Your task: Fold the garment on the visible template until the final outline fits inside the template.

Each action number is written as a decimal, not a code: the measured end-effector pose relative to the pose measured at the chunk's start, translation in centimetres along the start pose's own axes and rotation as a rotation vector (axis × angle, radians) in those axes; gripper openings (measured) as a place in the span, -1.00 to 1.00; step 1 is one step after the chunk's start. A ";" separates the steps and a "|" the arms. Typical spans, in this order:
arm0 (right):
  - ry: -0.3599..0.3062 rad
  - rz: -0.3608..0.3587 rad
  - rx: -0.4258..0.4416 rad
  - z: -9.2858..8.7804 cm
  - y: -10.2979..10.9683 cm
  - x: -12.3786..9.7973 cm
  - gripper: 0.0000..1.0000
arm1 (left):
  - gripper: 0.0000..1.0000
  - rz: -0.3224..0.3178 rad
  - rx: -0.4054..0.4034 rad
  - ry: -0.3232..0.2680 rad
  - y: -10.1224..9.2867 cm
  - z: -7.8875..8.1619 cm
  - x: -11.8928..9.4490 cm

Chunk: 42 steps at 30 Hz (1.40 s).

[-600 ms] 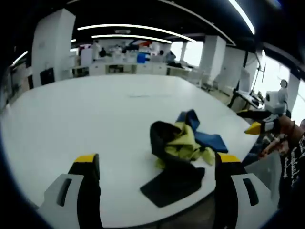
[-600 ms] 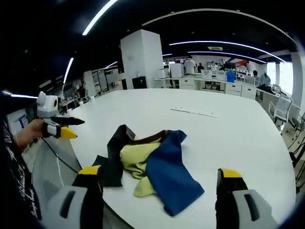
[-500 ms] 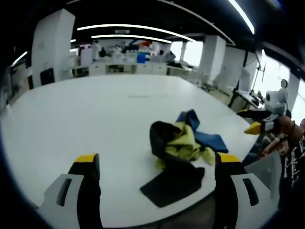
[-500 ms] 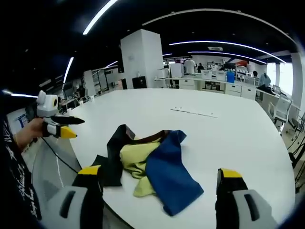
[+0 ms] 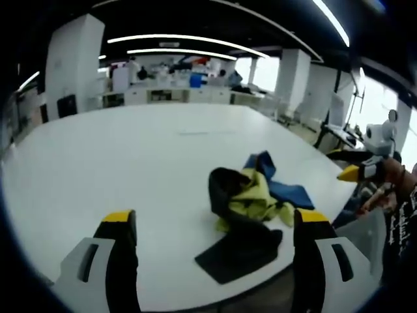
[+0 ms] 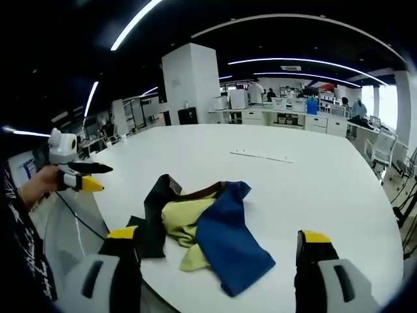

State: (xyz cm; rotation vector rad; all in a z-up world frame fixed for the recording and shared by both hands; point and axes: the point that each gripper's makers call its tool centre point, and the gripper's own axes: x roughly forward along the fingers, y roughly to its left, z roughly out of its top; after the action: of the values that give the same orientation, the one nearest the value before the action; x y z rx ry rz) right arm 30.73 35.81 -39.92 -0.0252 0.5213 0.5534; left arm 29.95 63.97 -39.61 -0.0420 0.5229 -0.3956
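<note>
Ahead, crumpled garment (image 6: pixel 202 225) lies between open right tool (image 6: pixel 218 257) jaws, untouched.

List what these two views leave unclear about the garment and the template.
- Template: the faint marks on the table in the right gripper view are too small to read as an outline.
- Garment: crumpled, so its type and full shape are hidden by its own folds.
- Garment's underside: hidden against the table.

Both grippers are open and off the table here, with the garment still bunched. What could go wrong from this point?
1. The garment lies crumpled near the table edge, one black part almost over it; a pull could drag it off.
2. Its layers overlap, so the left gripper or right gripper may pinch several at once.
</note>
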 end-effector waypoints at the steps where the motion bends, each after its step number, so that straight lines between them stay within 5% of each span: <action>1: 0.000 0.000 -0.001 0.0 0.0 0.0 0.99 | 0.93 -0.001 0.000 0.000 0.0 0.0 0.0; 42: -0.011 -0.018 -0.003 0.2 -0.6 -0.1 0.97 | 0.85 -0.031 0.002 -0.015 -0.4 0.6 1.1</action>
State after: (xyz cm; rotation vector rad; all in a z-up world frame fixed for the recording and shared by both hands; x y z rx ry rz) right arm 31.04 35.28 -39.80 -0.0298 0.5092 0.5366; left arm 30.95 63.12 -39.55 -0.0511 0.5077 -0.4263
